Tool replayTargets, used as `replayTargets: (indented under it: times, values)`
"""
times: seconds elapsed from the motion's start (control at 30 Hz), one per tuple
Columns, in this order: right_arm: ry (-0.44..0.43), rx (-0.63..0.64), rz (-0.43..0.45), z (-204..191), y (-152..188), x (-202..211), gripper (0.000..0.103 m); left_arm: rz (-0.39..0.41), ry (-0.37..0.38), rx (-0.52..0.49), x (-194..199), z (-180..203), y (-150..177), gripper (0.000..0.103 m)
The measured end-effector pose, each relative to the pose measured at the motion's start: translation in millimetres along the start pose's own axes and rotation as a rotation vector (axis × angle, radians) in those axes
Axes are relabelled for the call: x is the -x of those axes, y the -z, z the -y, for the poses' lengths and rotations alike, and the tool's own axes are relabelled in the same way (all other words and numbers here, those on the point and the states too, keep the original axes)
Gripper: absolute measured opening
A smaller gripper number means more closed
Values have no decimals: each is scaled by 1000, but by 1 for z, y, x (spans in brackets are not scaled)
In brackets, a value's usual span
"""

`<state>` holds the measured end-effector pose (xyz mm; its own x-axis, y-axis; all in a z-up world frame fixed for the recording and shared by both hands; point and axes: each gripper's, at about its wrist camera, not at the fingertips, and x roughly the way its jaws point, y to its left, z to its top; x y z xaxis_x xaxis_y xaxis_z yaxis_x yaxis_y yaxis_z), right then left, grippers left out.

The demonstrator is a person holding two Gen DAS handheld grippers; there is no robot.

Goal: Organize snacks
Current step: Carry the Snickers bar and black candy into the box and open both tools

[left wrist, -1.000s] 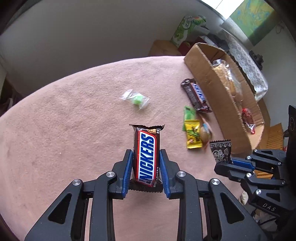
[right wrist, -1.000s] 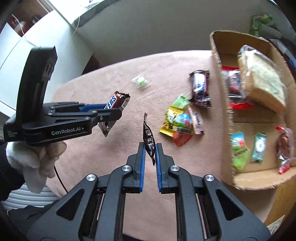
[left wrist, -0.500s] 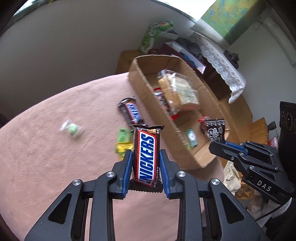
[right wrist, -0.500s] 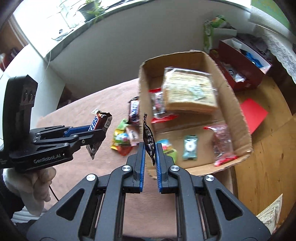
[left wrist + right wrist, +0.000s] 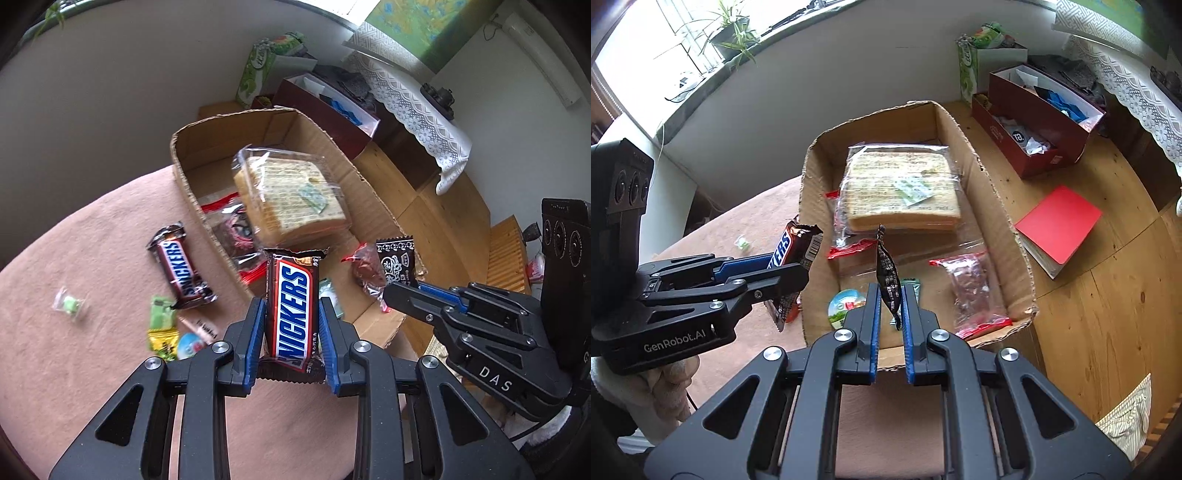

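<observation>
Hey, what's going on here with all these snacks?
A person is sorting snacks into the open cardboard box. The left gripper holds a brown Snickers bar; the right gripper pinches a small black sachet above the box. A second Snickers bar and small sweets lie on the pink tablecloth.

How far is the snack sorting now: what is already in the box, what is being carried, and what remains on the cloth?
Done: the cardboard box already holds the wrapped bread and several small packets. In hand: the left gripper grips a Snickers bar, the right gripper a black sachet. Left: a second Snickers, a green candy and a few small packets on the pink cloth.
</observation>
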<state>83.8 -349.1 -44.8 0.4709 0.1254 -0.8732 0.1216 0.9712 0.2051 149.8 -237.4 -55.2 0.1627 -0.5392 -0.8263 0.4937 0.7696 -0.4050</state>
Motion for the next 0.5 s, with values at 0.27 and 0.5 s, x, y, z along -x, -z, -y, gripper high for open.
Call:
replayTargets:
  times: [0.27, 0.5]
  values:
    - [12, -28, 0, 16, -1, -4, 11, -17, 11, -24, -12, 17, -7, 27]
    - [32, -48, 20, 20, -1, -1, 36, -27, 8, -19, -14, 18, -9, 30]
